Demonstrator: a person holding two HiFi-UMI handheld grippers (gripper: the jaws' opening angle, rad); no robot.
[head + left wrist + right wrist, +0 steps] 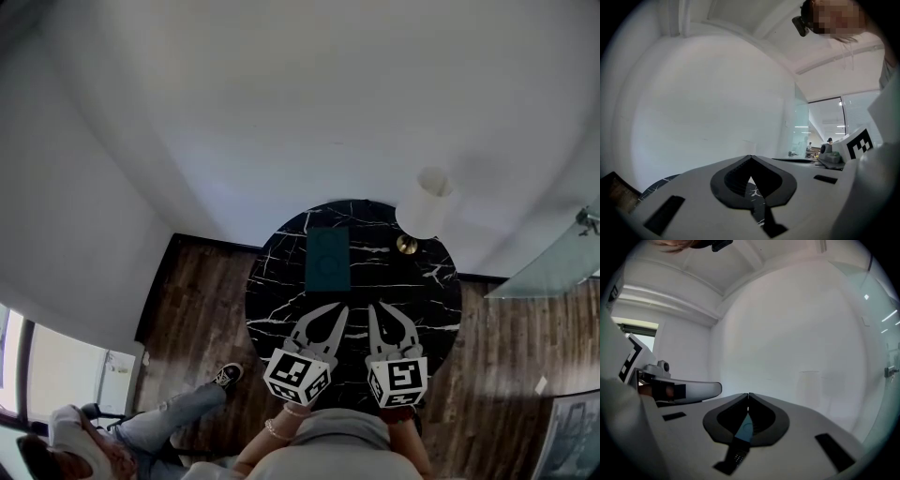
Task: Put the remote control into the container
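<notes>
A dark teal rectangular container (328,260) lies on the round black marble table (281,309), toward its far side. Both grippers hover over the near half, side by side, pointing at the container. The left gripper (344,308) (750,156) is shut with nothing in it. The right gripper (374,307) (748,394) is shut too, its tips touching. Through the gap behind the right tips I see a teal patch of the container (743,427), and below it a dark strip with small pale dots (736,458). I cannot tell whether that strip is the remote control. No remote shows clearly in the head view.
A lamp with a white shade (424,203) and a brass base (406,246) stands at the table's far right. White walls close in behind the table. A person (141,431) sits on the wooden floor side at lower left. A glass panel (553,267) stands to the right.
</notes>
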